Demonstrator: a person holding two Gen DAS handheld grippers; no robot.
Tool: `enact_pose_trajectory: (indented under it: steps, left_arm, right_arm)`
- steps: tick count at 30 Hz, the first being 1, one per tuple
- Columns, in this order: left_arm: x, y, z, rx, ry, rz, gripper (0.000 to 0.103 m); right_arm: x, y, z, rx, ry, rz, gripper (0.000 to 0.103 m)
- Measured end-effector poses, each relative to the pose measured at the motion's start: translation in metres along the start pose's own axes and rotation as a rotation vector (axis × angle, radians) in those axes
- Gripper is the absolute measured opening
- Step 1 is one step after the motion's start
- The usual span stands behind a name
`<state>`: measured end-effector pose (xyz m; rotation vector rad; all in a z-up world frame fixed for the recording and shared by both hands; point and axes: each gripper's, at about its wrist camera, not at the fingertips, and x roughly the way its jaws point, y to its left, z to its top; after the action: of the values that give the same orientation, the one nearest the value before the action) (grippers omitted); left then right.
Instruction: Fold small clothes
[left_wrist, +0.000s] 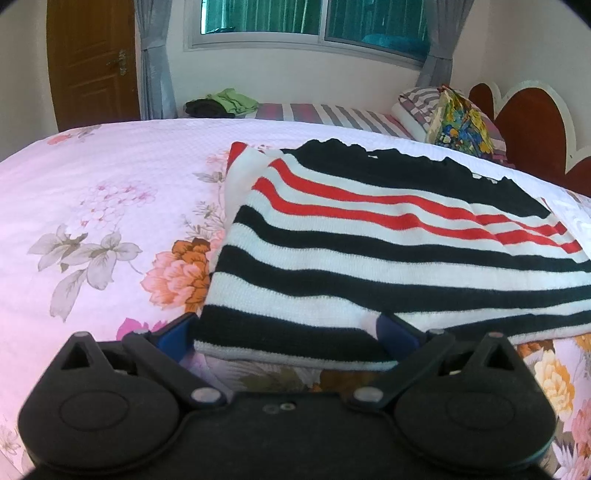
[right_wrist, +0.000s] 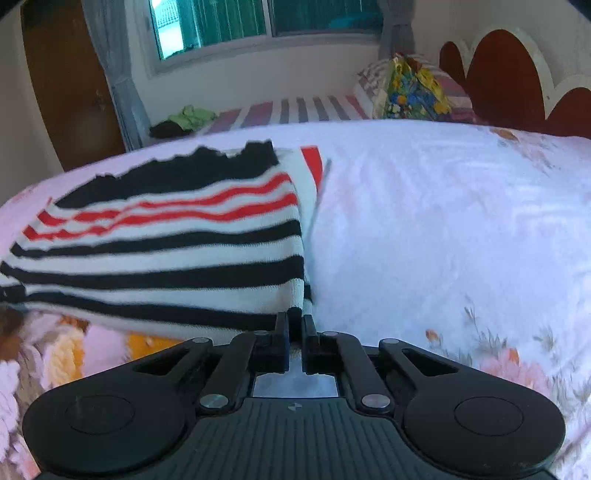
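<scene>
While a floral bedspread (left_wrist: 110, 206) fills both views, a folded sweater (left_wrist: 369, 258) striped black, white and red lies on it, near edge towards me. My left claw (left_wrist: 291, 334) is spread wide, its blue fingers (left_wrist: 177, 332) either side of the sweater's near left corner. My right claw (right_wrist: 294, 328) is pinched nearly closed on the near right corner

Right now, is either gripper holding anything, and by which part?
The right gripper pinches the striped sweater at its near right corner. The left gripper is open, straddling the near left hem, not clamping.
</scene>
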<state>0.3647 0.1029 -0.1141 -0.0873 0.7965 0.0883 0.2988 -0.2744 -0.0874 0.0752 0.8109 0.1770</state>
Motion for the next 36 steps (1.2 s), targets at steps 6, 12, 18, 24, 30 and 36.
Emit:
enact_pose_trajectory:
  steps: [6,12,18,24,30,36]
  left_arm:
    - [-0.045,-0.009,0.008,0.054,-0.120,0.113,0.090]
    - [-0.015,-0.069,0.009,0.154,-0.039,0.008,0.097]
    - [-0.021,-0.047,0.011,0.110,-0.036,0.088,0.099]
    - [-0.012,-0.037,0.002,0.111,0.016,0.042,0.102]
    - [-0.026,-0.035,-0.010,0.091,0.036,0.058,0.099]
    - [-0.031,-0.028,-0.026,0.073,0.054,0.073,0.100]
  right_arm:
    - [-0.032,0.020,0.015,-0.093,-0.117,-0.059,0.005]
    - [0.008,0.051,0.002,-0.183,-0.004,-0.072,0.019]
    - [-0.012,0.043,0.007,-0.149,-0.065,-0.057,0.023]
    - [0.009,0.045,0.006,-0.159,0.033,-0.049,0.024]
    - [0.005,0.043,0.005,-0.122,0.011,-0.033,0.074]
    - [-0.005,0.043,0.007,-0.074,-0.043,-0.059,0.074]
